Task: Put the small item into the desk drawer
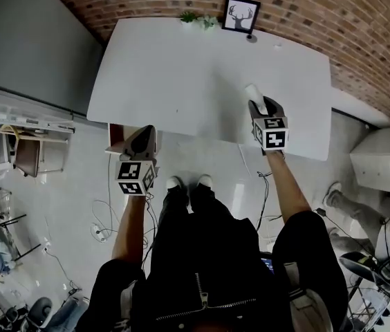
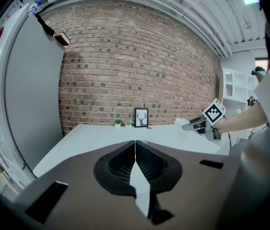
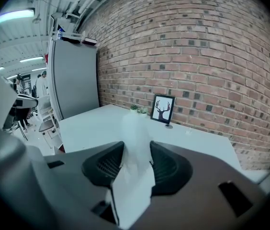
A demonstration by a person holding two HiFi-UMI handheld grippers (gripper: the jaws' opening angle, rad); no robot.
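At the bottom of the head view, a person in black clothes (image 1: 202,268) stands in white shoes (image 1: 189,182) on a pale floor. The left gripper (image 1: 142,135), lower left of the middle, has its fingers pressed together with nothing in them. Just beside it, a box that looks like an open drawer (image 1: 117,141) pokes out from under the near edge of the desk. The right gripper (image 1: 258,104), right of the middle, shows against the white desk (image 1: 174,68). It squeezes the small white thing (image 1: 252,90), which sticks out past its fingers. At the desk's far edge, near the top, are little green plants (image 1: 198,19) and a deer picture (image 1: 240,14), by the brick wall (image 1: 319,12).
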